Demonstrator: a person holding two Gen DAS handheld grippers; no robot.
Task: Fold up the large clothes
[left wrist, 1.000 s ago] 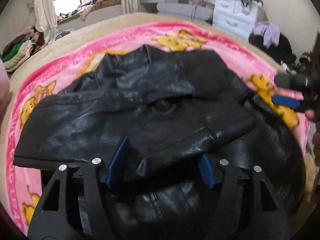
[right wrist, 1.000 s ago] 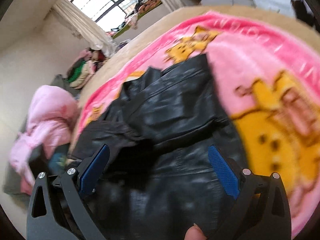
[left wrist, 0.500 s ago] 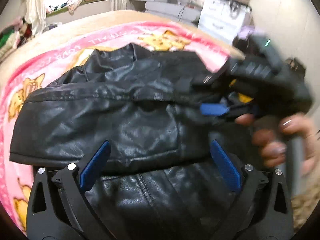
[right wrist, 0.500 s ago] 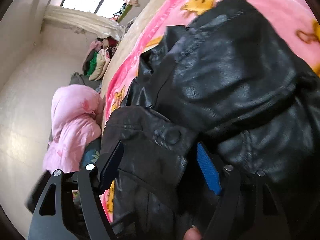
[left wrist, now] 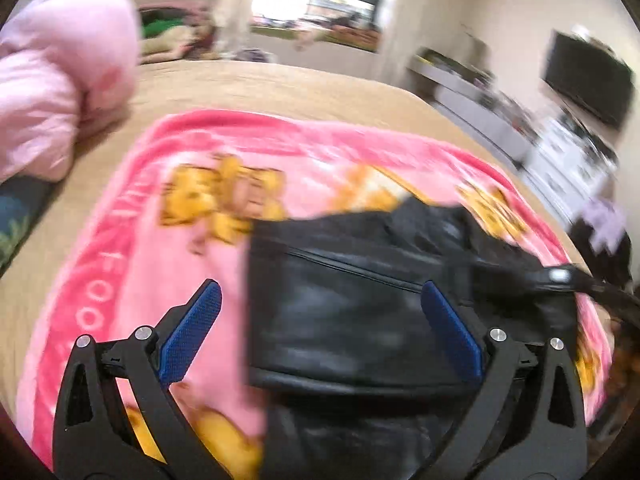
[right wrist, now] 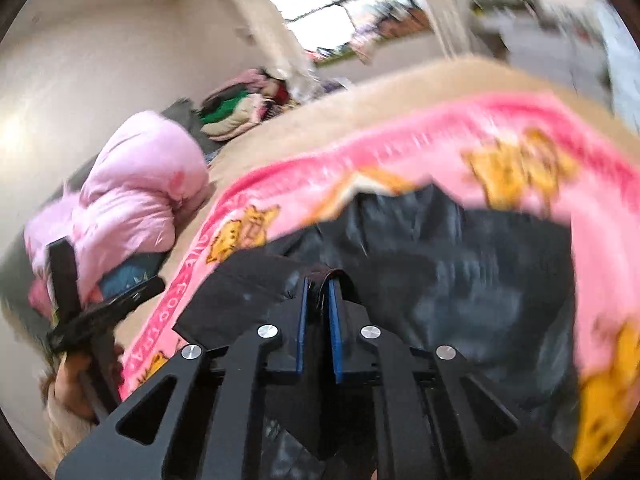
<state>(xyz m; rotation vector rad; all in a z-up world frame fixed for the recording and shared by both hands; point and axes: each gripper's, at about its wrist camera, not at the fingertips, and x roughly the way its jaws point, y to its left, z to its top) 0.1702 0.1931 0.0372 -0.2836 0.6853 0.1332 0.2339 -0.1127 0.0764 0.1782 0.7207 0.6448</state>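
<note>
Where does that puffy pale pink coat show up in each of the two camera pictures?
Left wrist view: the pale pink coat fills the upper left corner, beyond the blanket.
Right wrist view: it lies at the left, halfway up, off the blanket's edge.
Shared landmark: the pink cartoon blanket.

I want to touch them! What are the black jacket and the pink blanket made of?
The black jacket looks like leather or faux leather: smooth, with a dull shine and stitched seams. The pink blanket looks like soft plush fleece: matte, fuzzy, with printed yellow cartoons. Blur leaves both uncertain.
</note>
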